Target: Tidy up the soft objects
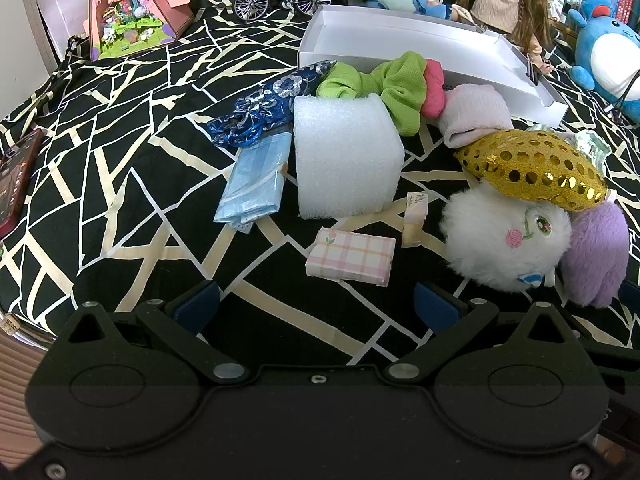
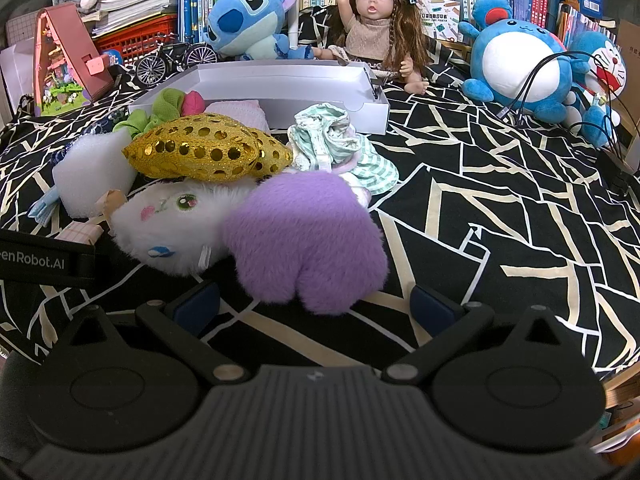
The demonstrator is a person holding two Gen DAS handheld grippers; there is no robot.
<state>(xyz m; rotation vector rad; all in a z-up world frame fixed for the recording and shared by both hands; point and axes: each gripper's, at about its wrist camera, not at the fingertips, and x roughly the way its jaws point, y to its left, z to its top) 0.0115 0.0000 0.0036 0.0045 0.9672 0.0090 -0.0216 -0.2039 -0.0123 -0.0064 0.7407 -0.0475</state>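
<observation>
On the worktop (image 2: 480,208), the tray (image 2: 280,80) stands at the back, with the doll (image 2: 374,36) behind it. Before the tray lie the scrunchie (image 1: 384,84) and the sock (image 1: 476,114). The foam block (image 1: 344,156) sits before the scrunchie, with the pouch (image 1: 264,104) to its left. The sequined cushion (image 2: 208,148) rests on the plush toy (image 2: 240,224), right of the foam block. The tissue pack (image 1: 352,256) lies before the foam block.

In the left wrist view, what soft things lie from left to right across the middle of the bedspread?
Light blue folded cloth → white foam block → white fluffy plush head → purple plush body.
</observation>
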